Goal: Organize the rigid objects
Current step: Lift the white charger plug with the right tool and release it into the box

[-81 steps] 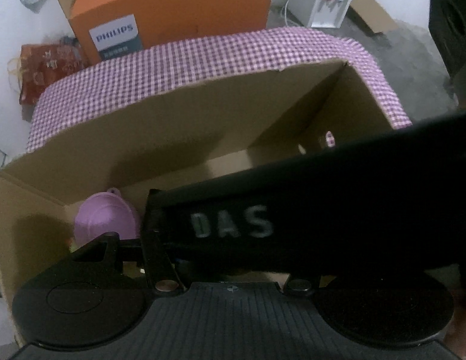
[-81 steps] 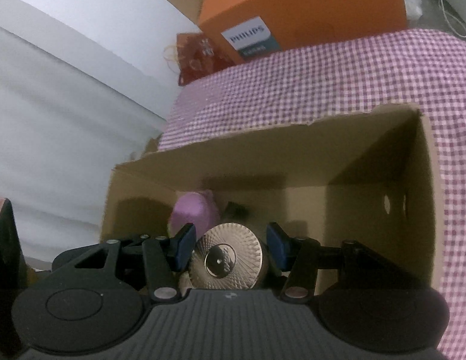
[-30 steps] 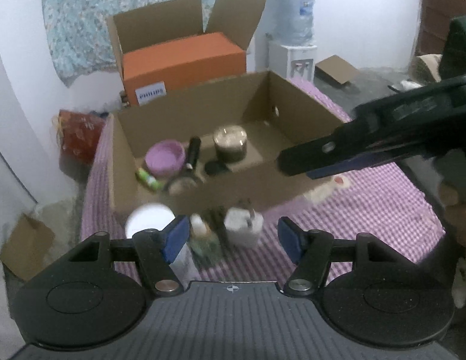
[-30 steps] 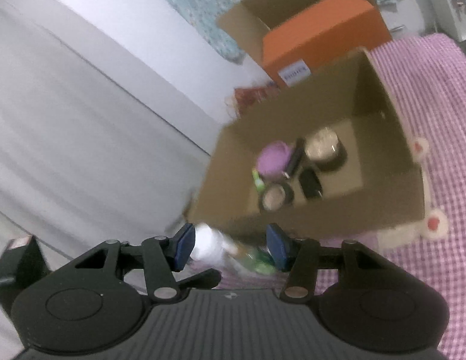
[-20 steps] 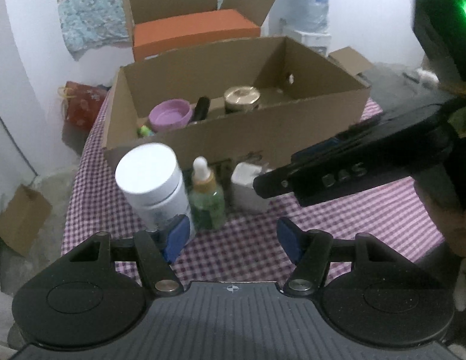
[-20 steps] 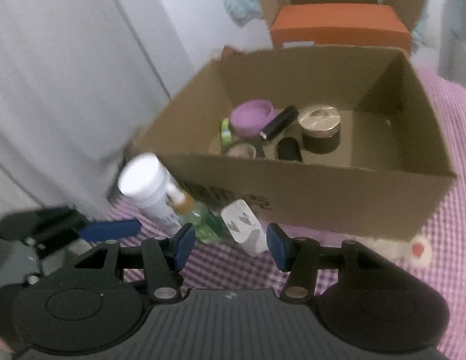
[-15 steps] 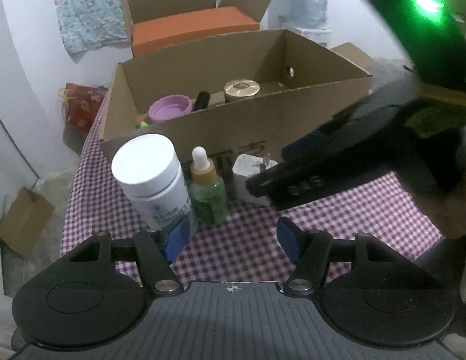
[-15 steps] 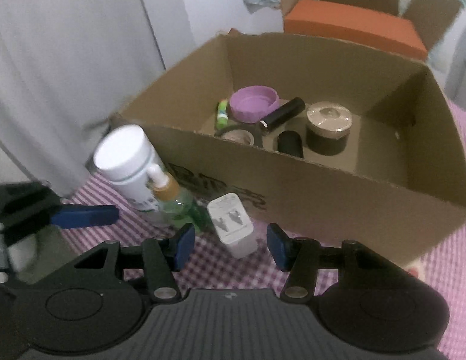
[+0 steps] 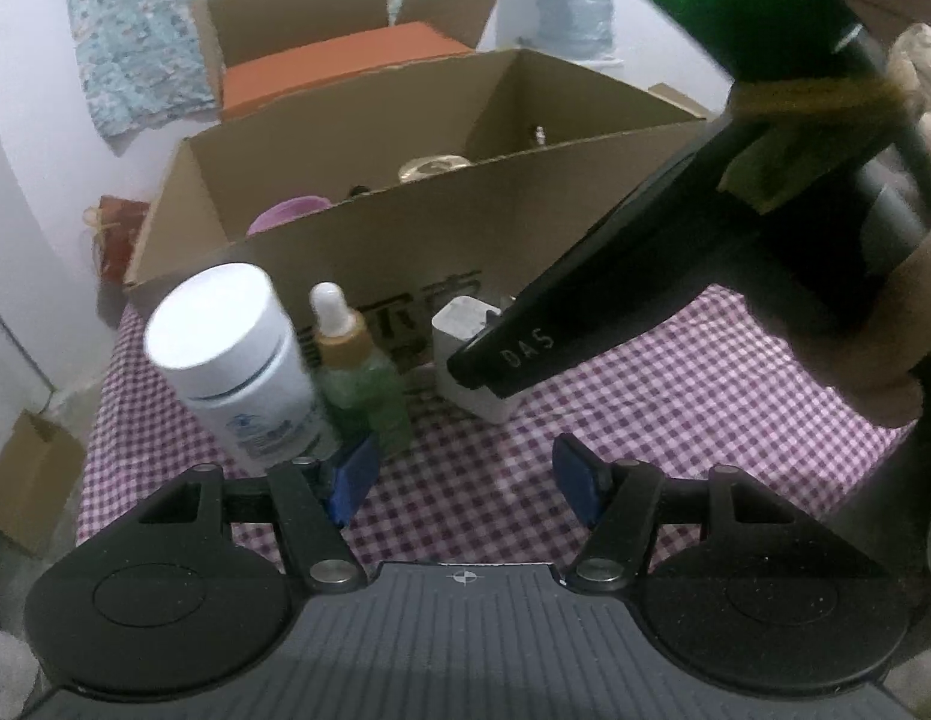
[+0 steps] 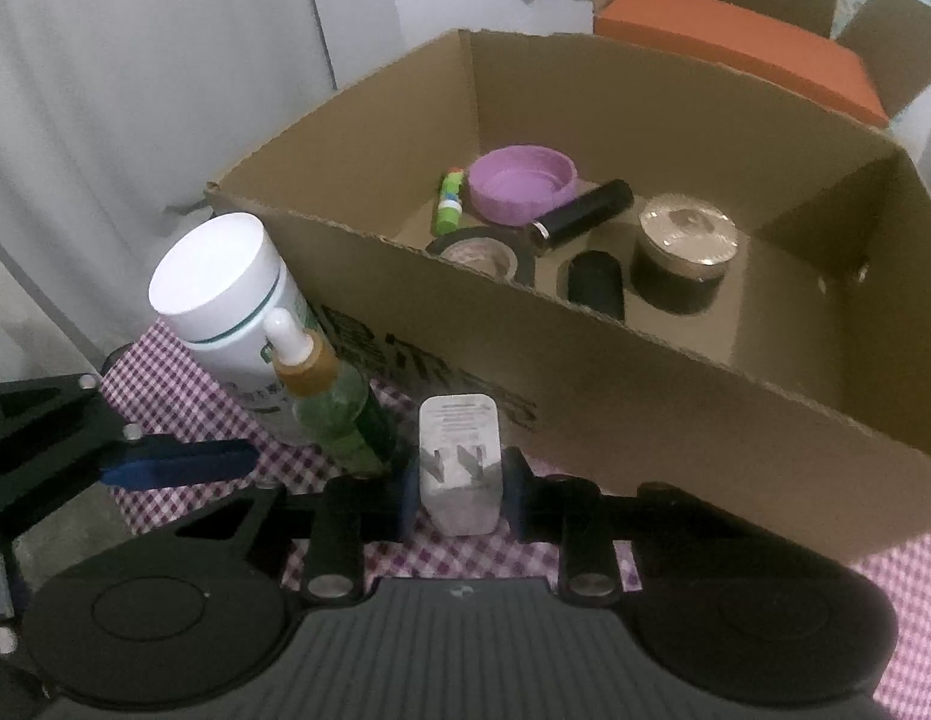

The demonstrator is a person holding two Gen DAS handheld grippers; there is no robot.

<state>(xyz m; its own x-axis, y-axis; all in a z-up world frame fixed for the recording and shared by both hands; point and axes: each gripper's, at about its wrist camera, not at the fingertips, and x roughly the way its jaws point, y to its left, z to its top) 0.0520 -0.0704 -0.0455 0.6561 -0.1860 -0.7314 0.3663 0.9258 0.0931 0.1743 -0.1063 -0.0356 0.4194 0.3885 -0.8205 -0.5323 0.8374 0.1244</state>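
Note:
A white plug adapter (image 10: 459, 462) stands on the checked cloth in front of the cardboard box (image 10: 675, 396). My right gripper (image 10: 459, 495) is shut on it, one finger on each side; it also shows in the left wrist view (image 9: 465, 354). A green dropper bottle (image 10: 330, 402) and a white jar (image 10: 225, 294) stand to its left. My left gripper (image 9: 465, 474) is open and empty, low over the cloth, its left fingertip (image 9: 354, 471) close to the dropper bottle (image 9: 360, 378) and the jar (image 9: 237, 354).
The box holds a purple lid (image 10: 519, 180), a black tube (image 10: 585, 213), a gold-lidded jar (image 10: 684, 249), a tape roll (image 10: 480, 255), a small black object (image 10: 594, 282) and a green stick (image 10: 450, 201). An orange box (image 10: 741, 48) stands behind. The table's left edge (image 9: 99, 420) is near.
My right gripper has left the gold-lidded jar in the box, come down in front of the box and closed on the plug adapter. My left gripper has moved closer to the bottles.

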